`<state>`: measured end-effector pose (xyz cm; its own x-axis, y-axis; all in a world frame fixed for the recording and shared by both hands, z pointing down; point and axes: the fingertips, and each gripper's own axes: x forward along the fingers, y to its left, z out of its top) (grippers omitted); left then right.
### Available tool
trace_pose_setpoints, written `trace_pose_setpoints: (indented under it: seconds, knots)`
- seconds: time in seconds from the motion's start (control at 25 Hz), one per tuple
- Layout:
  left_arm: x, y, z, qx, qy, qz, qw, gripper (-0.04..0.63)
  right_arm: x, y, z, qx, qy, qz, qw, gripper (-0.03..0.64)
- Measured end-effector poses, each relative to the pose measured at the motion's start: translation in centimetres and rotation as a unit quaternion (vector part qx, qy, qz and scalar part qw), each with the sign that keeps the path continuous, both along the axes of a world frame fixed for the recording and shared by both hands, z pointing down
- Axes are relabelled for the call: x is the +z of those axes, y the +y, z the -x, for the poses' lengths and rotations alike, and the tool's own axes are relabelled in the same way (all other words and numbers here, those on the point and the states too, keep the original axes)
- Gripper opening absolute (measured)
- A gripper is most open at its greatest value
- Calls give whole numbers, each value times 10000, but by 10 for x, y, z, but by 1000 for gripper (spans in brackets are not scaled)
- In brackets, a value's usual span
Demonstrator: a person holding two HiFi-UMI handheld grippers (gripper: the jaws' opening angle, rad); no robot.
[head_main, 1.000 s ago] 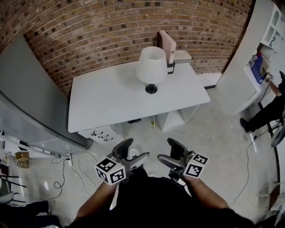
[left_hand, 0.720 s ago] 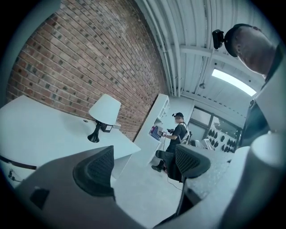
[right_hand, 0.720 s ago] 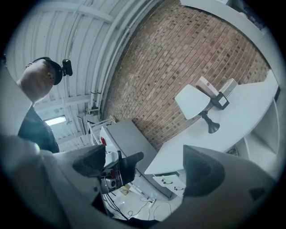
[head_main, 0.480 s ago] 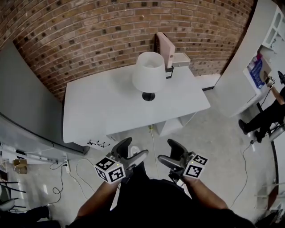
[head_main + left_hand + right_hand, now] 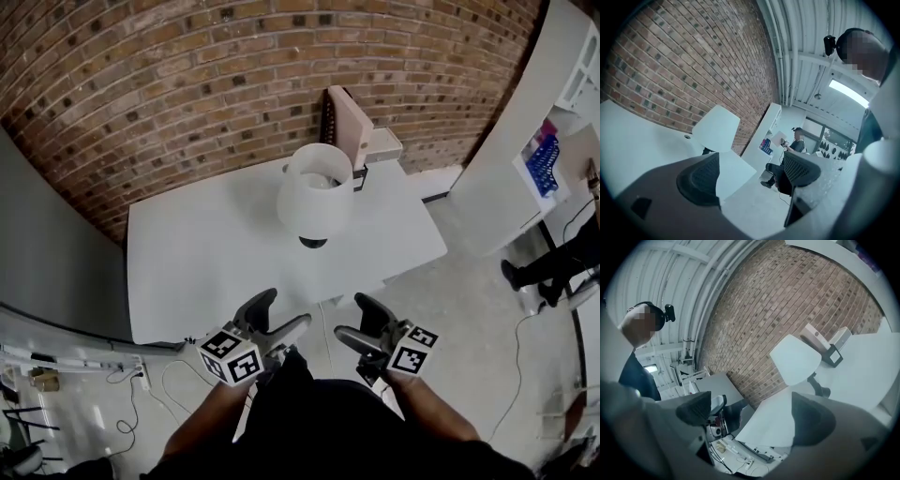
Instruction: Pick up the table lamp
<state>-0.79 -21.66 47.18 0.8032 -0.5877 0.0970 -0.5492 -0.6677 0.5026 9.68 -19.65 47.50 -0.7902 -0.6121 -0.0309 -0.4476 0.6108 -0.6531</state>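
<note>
The table lamp (image 5: pixel 315 192) has a white shade and a black base and stands upright near the back of a white table (image 5: pixel 206 258). It also shows in the left gripper view as the lamp (image 5: pixel 716 129) and in the right gripper view as the lamp (image 5: pixel 794 359). My left gripper (image 5: pixel 281 322) is open and held close to my body at the table's front edge. My right gripper (image 5: pixel 358 322) is open beside it. Both are empty and well short of the lamp.
A brick wall (image 5: pixel 187 84) runs behind the table. A pinkish upright board (image 5: pixel 348 125) and a small grey box (image 5: pixel 384 145) stand behind the lamp. A white shelf unit (image 5: pixel 553 141) is at the right, with a person's legs (image 5: pixel 553 262) beside it. Cables (image 5: pixel 141 375) lie on the floor.
The view has moved closer to the table, so the lamp and table sit nearer and lower in the head view. Both grippers keep the same open pose near my body.
</note>
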Motion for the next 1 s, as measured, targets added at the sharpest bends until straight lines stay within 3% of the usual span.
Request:
trace_pose_setpoints:
  seconds: [0.44, 0.68, 1.0]
  knots:
    - [-9, -128, 34, 218, 129, -54, 9997, 432, -7, -118, 12, 420, 136, -31, 9990, 536]
    - [1, -169, 44, 372, 185, 30, 9991, 431, -1, -151, 17, 662, 220, 49, 9976, 535]
    - [9, -198, 48, 265, 591, 331, 9974, 432, -1, -179, 0, 877, 278, 56, 9957, 534]
